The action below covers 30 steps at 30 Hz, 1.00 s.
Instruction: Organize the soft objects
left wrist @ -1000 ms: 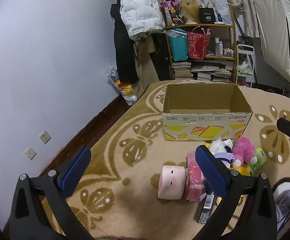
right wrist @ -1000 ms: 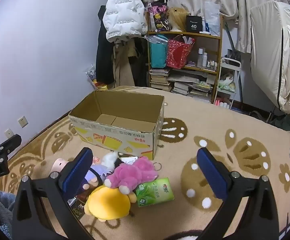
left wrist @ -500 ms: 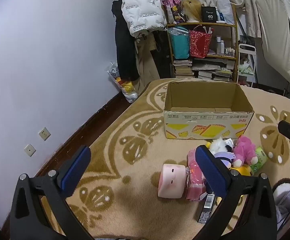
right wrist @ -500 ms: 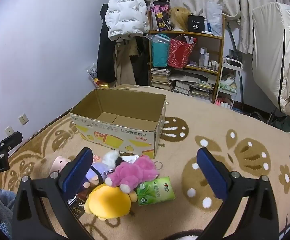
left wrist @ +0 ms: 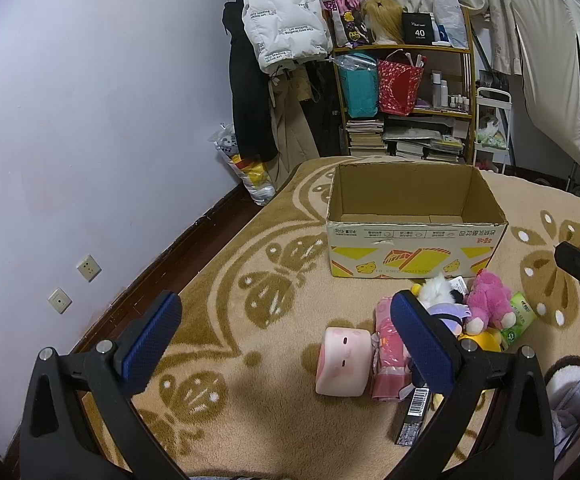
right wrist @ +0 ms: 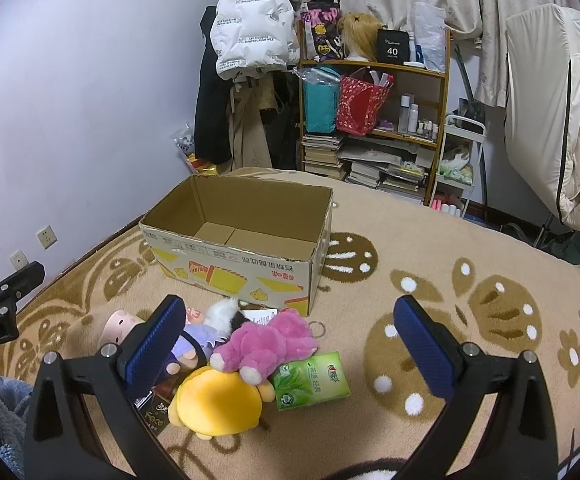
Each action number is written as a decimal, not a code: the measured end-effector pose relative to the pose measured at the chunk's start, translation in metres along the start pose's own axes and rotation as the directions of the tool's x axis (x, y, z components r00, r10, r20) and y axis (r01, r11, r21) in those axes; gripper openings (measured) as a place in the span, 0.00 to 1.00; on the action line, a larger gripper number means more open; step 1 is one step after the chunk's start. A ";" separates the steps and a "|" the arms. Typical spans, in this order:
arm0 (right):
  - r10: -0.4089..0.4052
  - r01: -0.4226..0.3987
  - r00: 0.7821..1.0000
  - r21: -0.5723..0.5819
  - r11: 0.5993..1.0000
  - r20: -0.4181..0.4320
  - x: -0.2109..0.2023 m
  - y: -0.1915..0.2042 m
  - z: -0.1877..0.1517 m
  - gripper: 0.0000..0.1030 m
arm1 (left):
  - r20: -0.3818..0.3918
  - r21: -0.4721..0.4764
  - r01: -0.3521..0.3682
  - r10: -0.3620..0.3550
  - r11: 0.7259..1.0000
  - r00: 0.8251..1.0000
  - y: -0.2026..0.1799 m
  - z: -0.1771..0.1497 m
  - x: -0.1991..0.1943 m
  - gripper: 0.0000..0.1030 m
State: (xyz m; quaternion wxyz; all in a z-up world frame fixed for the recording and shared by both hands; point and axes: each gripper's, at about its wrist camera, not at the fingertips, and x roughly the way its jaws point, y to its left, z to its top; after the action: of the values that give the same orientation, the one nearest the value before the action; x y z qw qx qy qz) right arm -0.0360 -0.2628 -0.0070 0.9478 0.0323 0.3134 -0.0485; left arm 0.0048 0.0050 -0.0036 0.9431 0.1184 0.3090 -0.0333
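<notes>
Patterned rug [right wrist: 430,248] carries an open cardboard box [right wrist: 245,256], near its wall-side edge. Before the box: clustered plush toys [right wrist: 265,340], green packet [right wrist: 310,380], pink cushion [left wrist: 344,362].

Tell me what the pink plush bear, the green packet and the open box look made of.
Pink plush bear: fuzzy fabric, shaggy pile. Green packet: probably thin plastic film, glossy, crinkled, printed. Open box: corrugated cardboard, matte brown inside, printed outside.
</notes>
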 end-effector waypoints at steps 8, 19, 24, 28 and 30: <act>0.000 0.000 1.000 -0.001 1.000 -0.001 0.000 0.001 0.000 1.00 | 0.000 0.005 -0.002 0.002 1.000 1.000 -0.001 -0.001 0.000 1.00; -0.002 0.002 1.000 -0.002 1.000 -0.004 0.000 0.001 0.002 1.00 | -0.001 0.006 -0.001 0.001 1.000 1.000 -0.002 -0.002 -0.001 1.00; -0.008 0.008 1.000 -0.003 1.000 0.005 0.000 0.000 -0.003 1.00 | -0.002 0.012 -0.003 0.003 1.000 1.000 -0.002 -0.003 -0.001 1.00; -0.007 0.007 1.000 -0.004 1.000 -0.001 0.000 0.001 -0.005 1.00 | -0.004 0.017 -0.002 0.002 1.000 1.000 -0.002 -0.003 0.000 1.00; -0.004 0.004 1.000 -0.005 1.000 -0.004 0.001 0.001 -0.006 1.00 | -0.004 0.016 -0.003 0.003 1.000 1.000 -0.002 -0.003 0.000 1.00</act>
State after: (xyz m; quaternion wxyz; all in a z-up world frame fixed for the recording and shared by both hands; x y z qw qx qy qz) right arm -0.0382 -0.2610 -0.0123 0.9472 0.0294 0.3153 -0.0498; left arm 0.0030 0.0033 -0.0067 0.9415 0.1263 0.3105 -0.0340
